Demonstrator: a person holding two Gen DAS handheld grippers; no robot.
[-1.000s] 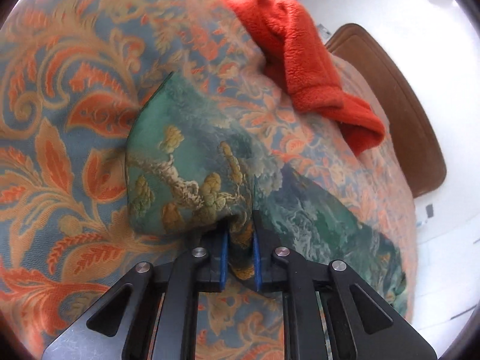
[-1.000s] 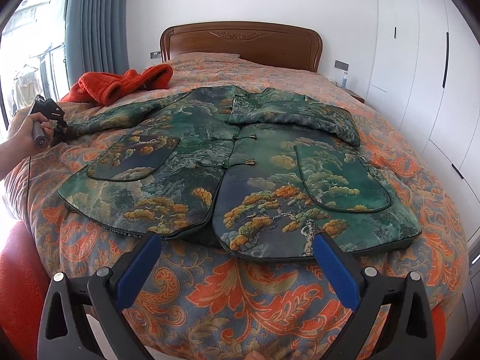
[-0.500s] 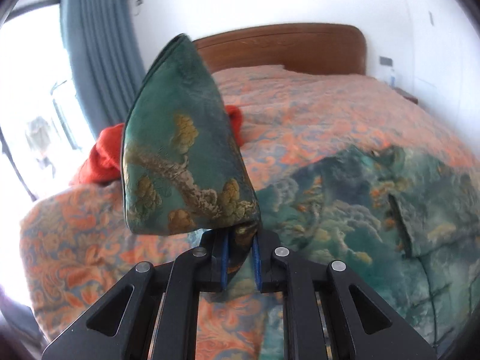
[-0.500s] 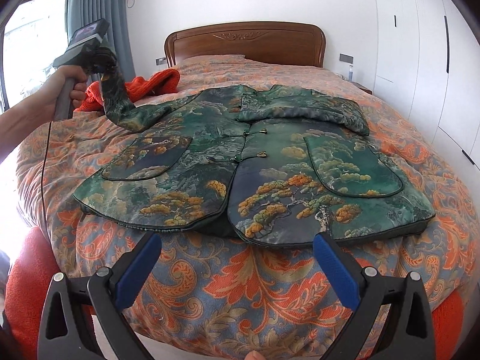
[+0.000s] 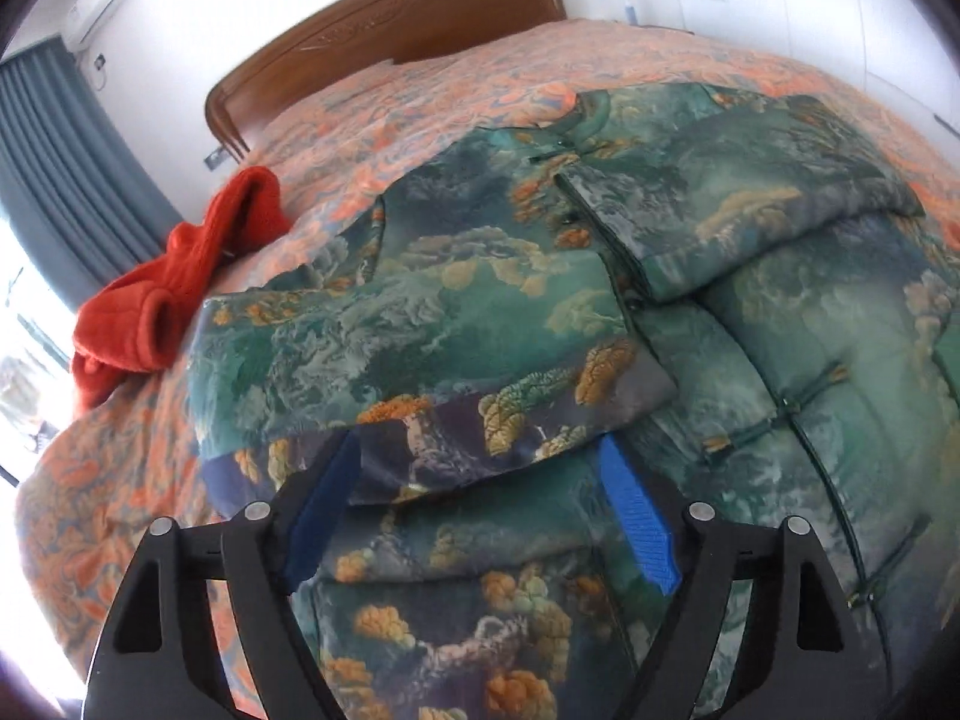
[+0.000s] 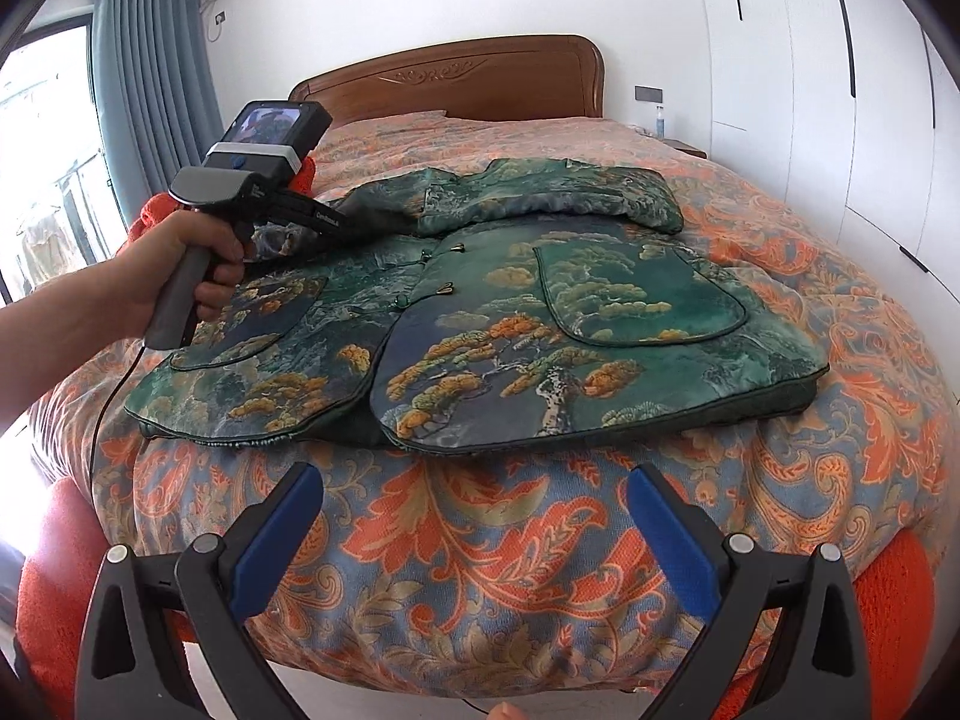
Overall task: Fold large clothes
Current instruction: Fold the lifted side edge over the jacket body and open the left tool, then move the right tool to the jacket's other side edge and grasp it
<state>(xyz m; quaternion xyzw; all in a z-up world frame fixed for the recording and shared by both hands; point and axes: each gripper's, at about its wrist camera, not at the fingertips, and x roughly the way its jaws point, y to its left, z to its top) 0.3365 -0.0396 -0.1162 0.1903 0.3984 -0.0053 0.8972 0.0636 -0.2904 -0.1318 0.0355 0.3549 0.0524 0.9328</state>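
Fingers of the left gripper (image 5: pixel 480 516) are standing wide apart, jaws having just been opening; the sleeve (image 5: pixel 432 354) cuff is lying between the blue pads (image 5: pixel 639 519) but neither pad is pressing on it, so nothing is gripped. Right gripper (image 6: pixel 474 534) fingers are also spread wide and holding nothing, hovering over the bedspread (image 6: pixel 480 540) short of the jacket (image 6: pixel 540 312) hem. Hard to make out: the left pad in the left wrist view is partly covered by the cuff edge, and the gripper tips are cut off behind the handle and hand (image 6: pixel 180 264) in the right wrist view, so contact with the fabric is not readable from there. Fisheye edges are blurring the far collar and the right side of the jacket. The jacket is lying flat, front up, in the middle of the bed, hem toward the right gripper, collar toward the wooden headboard (image 6: pixel 456 84). It is green padded brocade with pine and cloud pattern, frog buttons down the centre, patch pockets on both fronts. Both sleeves are lying folded across the chest. An orange-red towel (image 5: pixel 180 282) is sitting bunched beside the jacket's shoulder, apart from it.
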